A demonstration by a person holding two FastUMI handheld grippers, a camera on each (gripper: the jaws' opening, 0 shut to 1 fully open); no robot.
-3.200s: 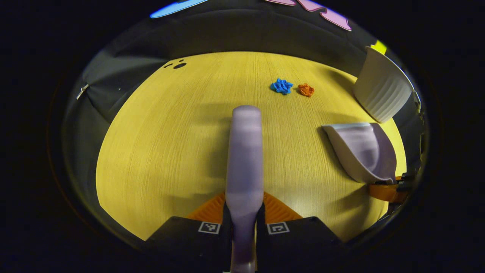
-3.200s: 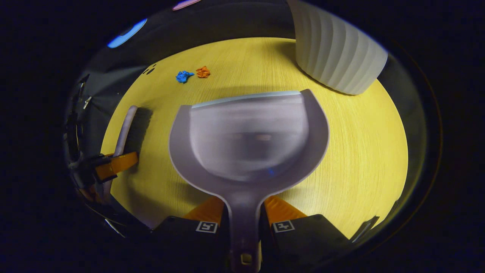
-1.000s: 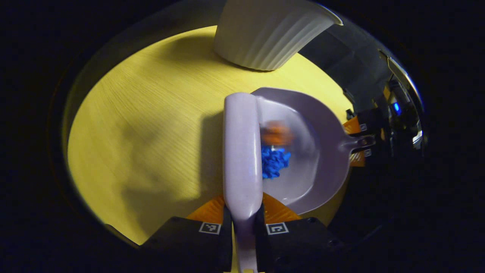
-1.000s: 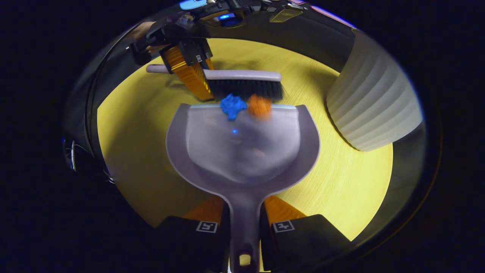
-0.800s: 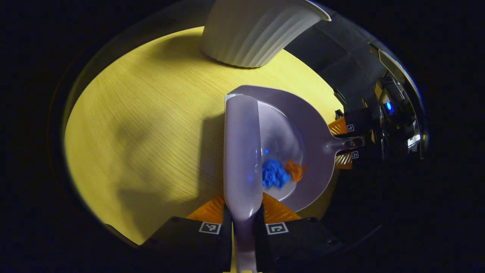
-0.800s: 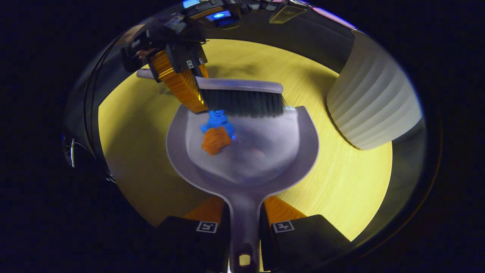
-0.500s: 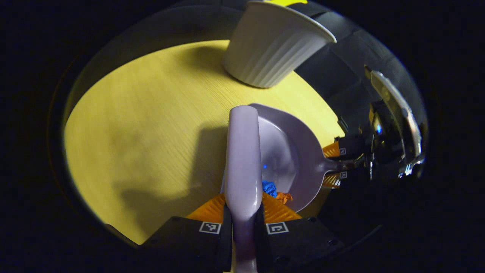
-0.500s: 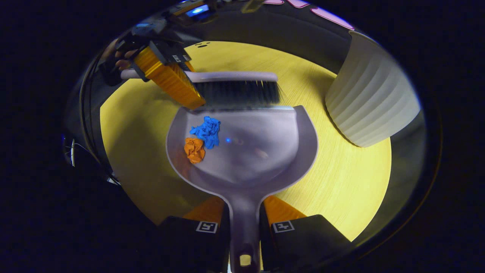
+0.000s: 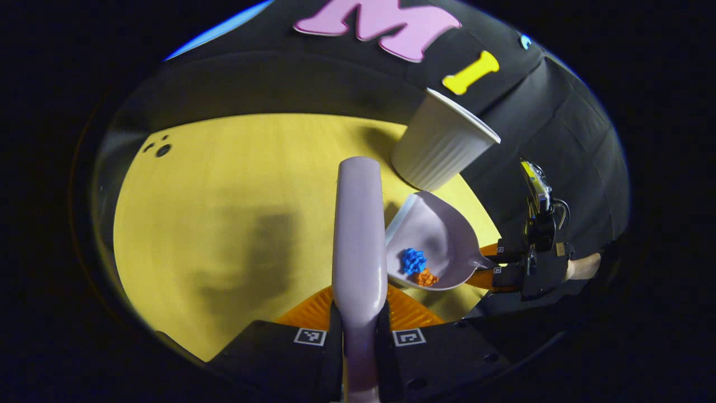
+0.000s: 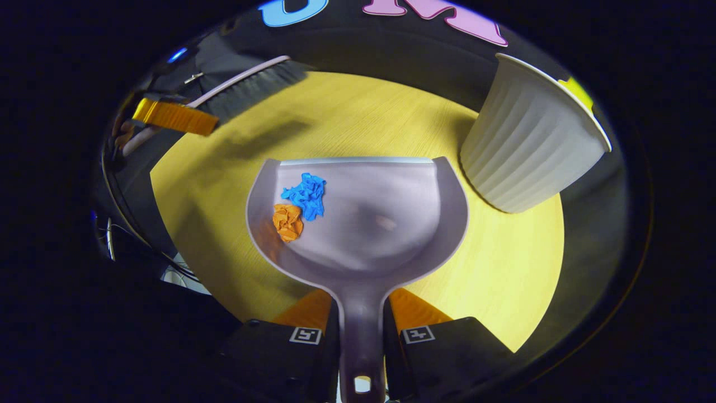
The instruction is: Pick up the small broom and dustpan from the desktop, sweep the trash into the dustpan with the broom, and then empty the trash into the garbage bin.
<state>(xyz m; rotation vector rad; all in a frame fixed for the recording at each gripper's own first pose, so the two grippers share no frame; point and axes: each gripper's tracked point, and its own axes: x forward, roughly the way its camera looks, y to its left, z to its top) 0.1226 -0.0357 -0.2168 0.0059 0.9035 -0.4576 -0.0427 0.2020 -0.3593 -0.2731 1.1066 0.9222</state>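
My right gripper is shut on the handle of the lilac dustpan, held above the yellow desktop. A blue paper wad and an orange wad lie in the pan's left side. My left gripper is shut on the lilac broom, whose back runs up the middle of the left gripper view. There the dustpan hangs to the right with both wads in it. In the right gripper view the broom is raised at the upper left, bristles off the table.
A white ribbed garbage bin stands on the desktop just right of the dustpan; the same bin is beyond the broom's tip in the left gripper view. Small dark holes mark the table's far left. A hand holds the right gripper.
The broom pushed both wads over the lip into the dustpan, then lifted up and away to the left. The dustpan has risen slightly off the desktop with the wads inside.
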